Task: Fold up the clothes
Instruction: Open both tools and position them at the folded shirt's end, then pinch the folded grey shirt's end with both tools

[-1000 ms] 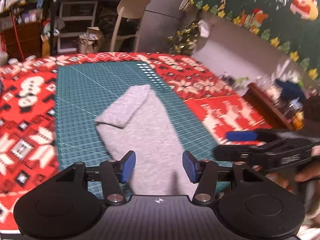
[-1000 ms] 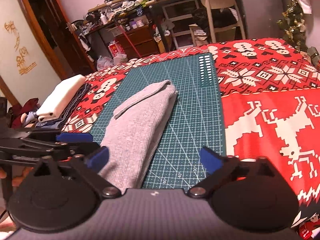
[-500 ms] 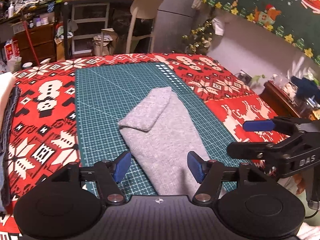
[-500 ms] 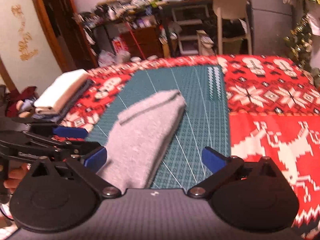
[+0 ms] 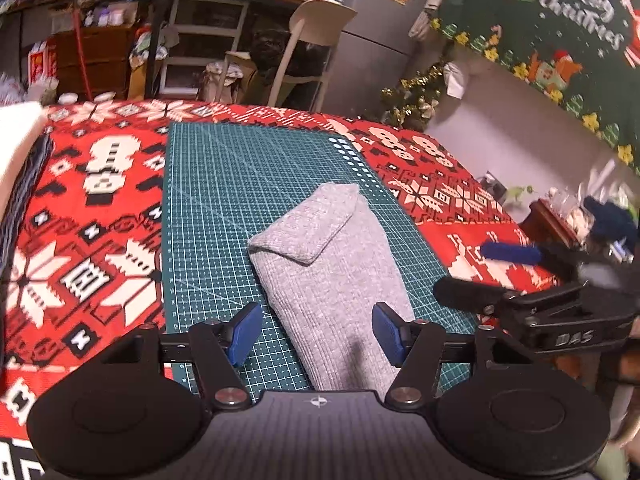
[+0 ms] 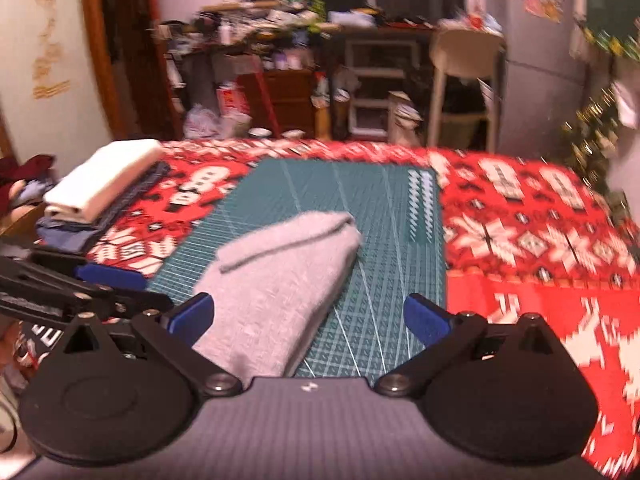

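On the green mat point(image 5: 224, 200): grey knit garment point(image 5: 332, 280), folded long, top flap turned over
Left gripper point(image 5: 316, 334): fingers wide, empty
Right gripper point(image 6: 310, 318): fingers wide, empty

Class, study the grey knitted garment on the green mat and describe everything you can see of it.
The grey knitted garment looks soft and ribbed, folded into a long narrow strip. It lies flat and slantwise on the green gridded cutting mat, its far end turned back as a flap with a visible hem. Neither tool touches it: the open left tool and open right tool hover above its near end.
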`<action>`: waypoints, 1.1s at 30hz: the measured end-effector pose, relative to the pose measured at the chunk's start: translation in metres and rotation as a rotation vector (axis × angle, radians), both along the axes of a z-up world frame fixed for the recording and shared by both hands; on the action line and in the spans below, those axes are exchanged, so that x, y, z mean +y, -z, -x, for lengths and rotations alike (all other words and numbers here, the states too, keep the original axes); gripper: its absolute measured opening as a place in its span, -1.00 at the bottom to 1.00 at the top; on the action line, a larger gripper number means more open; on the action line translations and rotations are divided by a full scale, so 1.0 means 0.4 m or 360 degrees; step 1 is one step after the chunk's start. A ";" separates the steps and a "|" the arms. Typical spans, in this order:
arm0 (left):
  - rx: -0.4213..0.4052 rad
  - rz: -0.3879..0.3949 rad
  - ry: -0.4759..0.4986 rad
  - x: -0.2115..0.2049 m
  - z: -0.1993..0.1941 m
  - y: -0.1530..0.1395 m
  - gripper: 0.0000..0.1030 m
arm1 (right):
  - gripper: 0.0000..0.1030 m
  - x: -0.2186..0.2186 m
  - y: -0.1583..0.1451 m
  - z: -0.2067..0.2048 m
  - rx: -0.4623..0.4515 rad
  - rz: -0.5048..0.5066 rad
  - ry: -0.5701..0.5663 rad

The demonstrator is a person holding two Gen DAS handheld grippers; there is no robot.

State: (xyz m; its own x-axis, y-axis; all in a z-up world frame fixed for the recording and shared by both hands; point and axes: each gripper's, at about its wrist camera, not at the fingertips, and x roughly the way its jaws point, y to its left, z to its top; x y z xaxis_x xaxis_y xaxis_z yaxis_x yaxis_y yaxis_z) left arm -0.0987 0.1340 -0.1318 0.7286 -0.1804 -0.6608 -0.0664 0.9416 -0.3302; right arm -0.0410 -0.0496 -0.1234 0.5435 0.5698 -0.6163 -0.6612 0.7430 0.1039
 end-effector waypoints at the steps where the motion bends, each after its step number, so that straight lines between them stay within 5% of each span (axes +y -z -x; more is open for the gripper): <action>1: 0.0008 0.0028 -0.0019 0.006 -0.002 0.003 0.08 | 0.92 0.000 0.010 -0.006 0.0051 -0.0013 0.0012; 9: 0.0040 0.0069 -0.0078 0.020 -0.007 0.010 -0.08 | 0.10 0.016 0.060 -0.035 0.0269 -0.0011 0.0082; 13: 0.0048 0.0070 -0.0103 0.025 -0.006 0.013 -0.12 | 0.09 0.025 0.056 -0.038 0.0290 -0.0007 0.0102; 17: 0.0057 0.0130 -0.0123 0.034 -0.005 0.017 -0.15 | -0.29 0.032 0.055 -0.044 0.0324 -0.0013 0.0127; 26: 0.0078 0.0234 -0.0151 0.043 -0.022 0.028 -0.35 | -0.76 0.010 0.078 -0.084 0.0460 -0.0179 0.0202; 33: 0.0130 0.0268 -0.0167 0.045 -0.056 0.050 -0.36 | -0.74 -0.008 0.103 -0.122 0.0584 -0.0325 0.0264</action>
